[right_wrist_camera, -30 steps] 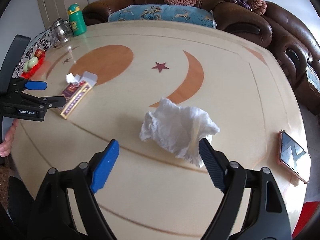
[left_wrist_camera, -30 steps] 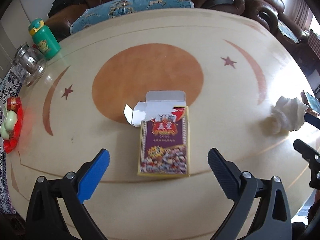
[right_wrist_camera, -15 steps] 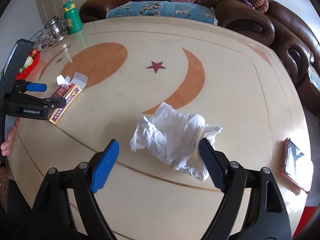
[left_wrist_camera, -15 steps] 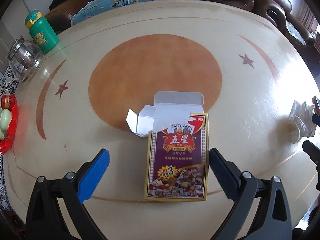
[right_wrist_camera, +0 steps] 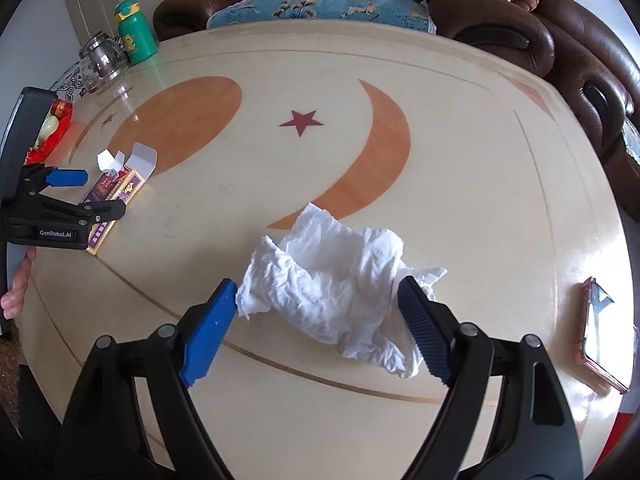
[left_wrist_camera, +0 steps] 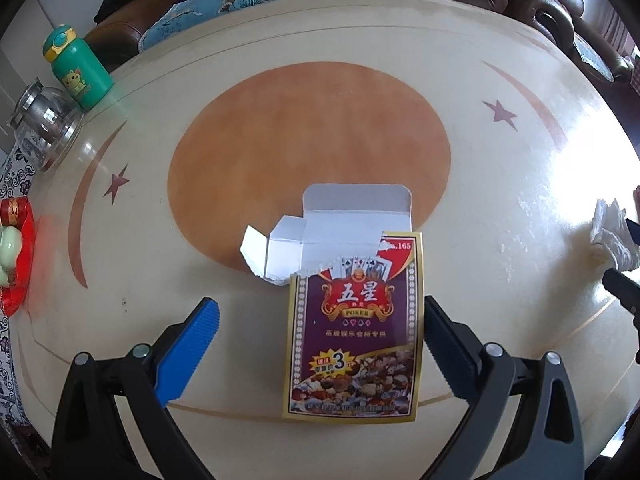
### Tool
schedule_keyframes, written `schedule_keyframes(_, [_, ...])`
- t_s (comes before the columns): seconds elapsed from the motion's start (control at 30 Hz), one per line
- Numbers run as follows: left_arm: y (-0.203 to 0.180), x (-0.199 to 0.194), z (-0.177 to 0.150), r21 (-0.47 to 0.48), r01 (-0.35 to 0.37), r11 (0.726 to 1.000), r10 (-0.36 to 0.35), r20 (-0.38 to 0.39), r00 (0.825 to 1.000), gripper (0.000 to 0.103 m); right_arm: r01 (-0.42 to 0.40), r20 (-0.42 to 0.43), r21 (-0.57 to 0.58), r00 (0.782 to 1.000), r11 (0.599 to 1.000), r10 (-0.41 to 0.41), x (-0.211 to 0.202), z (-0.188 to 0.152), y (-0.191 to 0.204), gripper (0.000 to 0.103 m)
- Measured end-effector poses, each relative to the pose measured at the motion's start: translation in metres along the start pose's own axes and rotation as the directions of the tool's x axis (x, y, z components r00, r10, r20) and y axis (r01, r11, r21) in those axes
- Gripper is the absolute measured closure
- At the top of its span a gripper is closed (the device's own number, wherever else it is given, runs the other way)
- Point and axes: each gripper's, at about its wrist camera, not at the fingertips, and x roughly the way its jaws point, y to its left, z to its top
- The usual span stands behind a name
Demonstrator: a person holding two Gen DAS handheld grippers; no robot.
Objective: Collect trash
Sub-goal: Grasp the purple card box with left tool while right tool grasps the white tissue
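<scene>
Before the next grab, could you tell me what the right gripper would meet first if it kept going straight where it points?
Most likely the crumpled tissue, lying on the table between its open jaws.

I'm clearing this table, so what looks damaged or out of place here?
The purple playing-card box lies flat with its white top flaps torn open. A crumpled white tissue sits loose on the cream table. Both look like trash.

Purple-and-gold card box [left_wrist_camera: 354, 336], white crumpled tissue [right_wrist_camera: 336, 292], cream table [right_wrist_camera: 460, 184] with orange moons, green bottle [left_wrist_camera: 78, 70]
</scene>
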Motion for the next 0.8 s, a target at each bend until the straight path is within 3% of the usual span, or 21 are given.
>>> schedule_keyframes(0.13, [-0.001, -0.001, 0.0, -0.001, 0.02, 1.0, -0.02, 0.006, 1.0, 0.013, 0.008, -0.005, -0.014, 1.0, 1.0, -0.008, 0.003, -0.001, 0.002, 0.023])
schedule_keyframes(0.23, [-0.003, -0.004, 0.0, -0.004, 0.051, 0.999, -0.051, 0.003, 0.999, 0.024, 0.017, -0.007, -0.03, 1.0, 0.999, -0.017, 0.005, -0.001, 0.005, 0.039])
schedule_keyframes(0.3, [-0.01, -0.007, -0.001, 0.009, 0.053, 0.999, -0.053, 0.006, 0.999, 0.033, 0.038, -0.012, -0.044, 0.999, 0.998, -0.038, 0.007, -0.002, 0.008, 0.042])
schedule_keyframes(0.47, [-0.019, -0.011, -0.003, 0.035, 0.046, 0.998, -0.047, 0.014, 0.999, 0.043, 0.063, -0.012, -0.071, 0.998, 0.996, -0.064, 0.006, -0.005, 0.012, 0.054])
schedule_keyframes(0.63, [-0.017, -0.011, -0.002, 0.032, 0.064, 0.997, -0.064, 0.012, 0.998, 0.043, 0.073, -0.01, -0.084, 0.997, 0.994, -0.074, 0.005, -0.004, 0.015, 0.061])
schedule_keyframes(0.8, [-0.018, -0.012, -0.002, 0.049, 0.056, 0.997, -0.056, 0.01, 0.998, 0.042, 0.086, -0.004, -0.104, 0.996, 0.991, -0.087, 0.005, -0.005, 0.018, 0.061])
